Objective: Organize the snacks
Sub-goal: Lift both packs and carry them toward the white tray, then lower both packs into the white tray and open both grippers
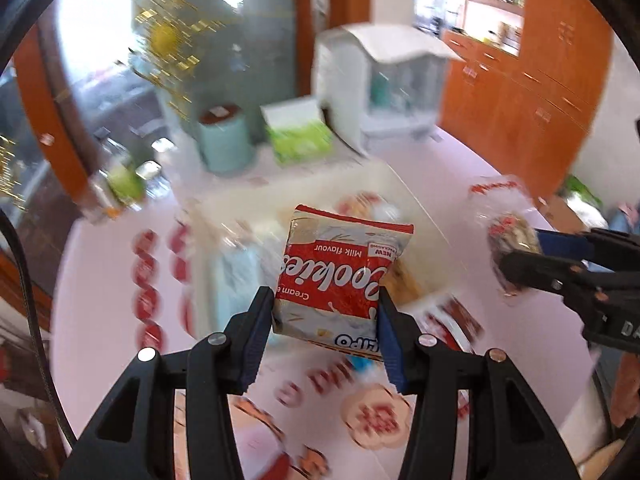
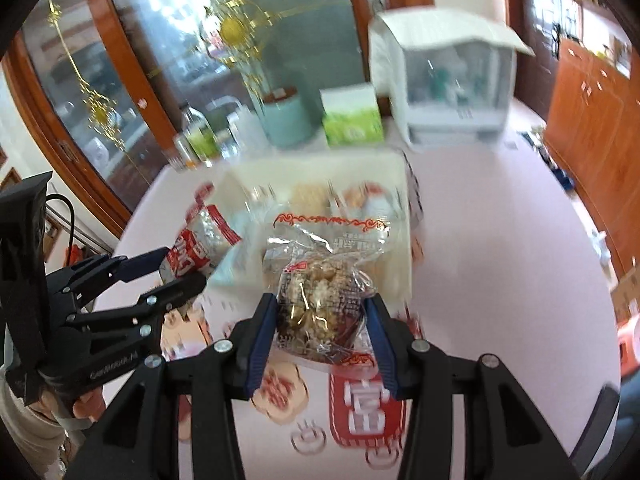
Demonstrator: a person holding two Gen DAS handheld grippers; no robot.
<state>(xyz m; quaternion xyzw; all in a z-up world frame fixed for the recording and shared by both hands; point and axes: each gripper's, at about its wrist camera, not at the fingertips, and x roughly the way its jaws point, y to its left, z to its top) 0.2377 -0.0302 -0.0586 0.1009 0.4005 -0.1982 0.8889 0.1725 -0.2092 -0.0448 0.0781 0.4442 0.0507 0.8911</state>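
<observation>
Left tool [image 1: 326, 312] on cookie packet [image 1: 340, 264], apparently airborne

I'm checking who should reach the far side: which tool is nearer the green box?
Left, though only slightly. The left tool, gripping the cookie packet, sits more directly below the green box; the right tool, gripping the clear snack bag, is off to its side.

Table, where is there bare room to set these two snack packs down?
The table is bare right of the tray, out toward the wooden cabinets. Crowded: the tray holds snacks, and the far edge is lined with bottles, a canister, a green box and a white box.
</observation>
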